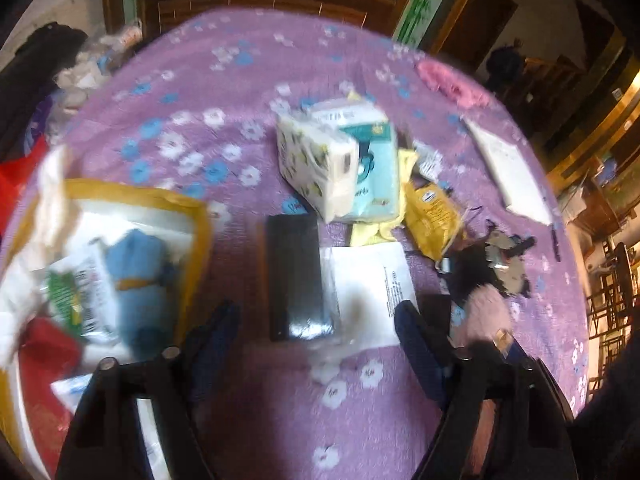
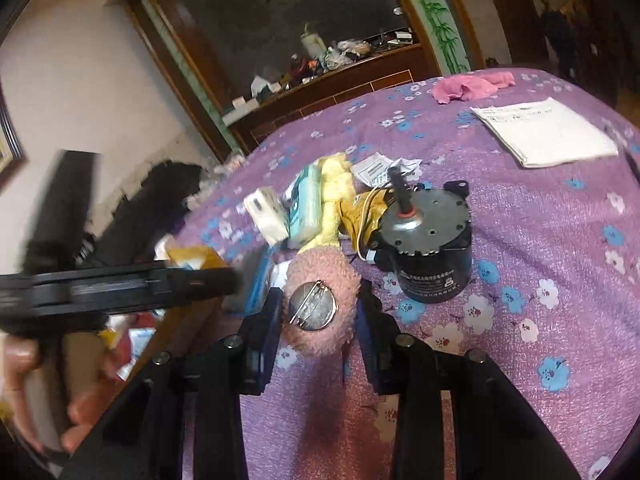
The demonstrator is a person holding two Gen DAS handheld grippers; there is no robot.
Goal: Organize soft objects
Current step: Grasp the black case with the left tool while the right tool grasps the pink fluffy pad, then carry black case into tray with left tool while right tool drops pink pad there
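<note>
near edge: bare purple bedspread [image 1: 280, 420] under the left gripper [image 1: 316, 320], free to pass
centre: tissue packs [image 1: 336, 160] stacked, black phone [image 1: 298, 276] just before them
right: motor [image 2: 428, 248] upright, shaft up, blocks low sweep beside pink plush [image 2: 320, 300]
left: yellow-edged bag [image 1: 120, 260] crowds that side
far right: paper pad [image 2: 548, 132], flat, clear room around it

A bed covered by a purple floral blanket [image 1: 248, 80] carries everything. At the centre of the left wrist view, tissue packs [image 1: 336, 160] lie stacked on a yellow cloth [image 1: 408, 160], with a yellow packet [image 1: 434, 220] to their right. Below them lie a black phone-like slab [image 1: 298, 276] and a white sheet in clear plastic [image 1: 372, 280]. A yellow-edged bag [image 1: 120, 248] of items fills the left side. A pink cloth [image 1: 452, 84] and a white booklet [image 1: 508, 168] lie upper right. In the right wrist view a grey motor [image 2: 424, 248] stands at centre.
</note>
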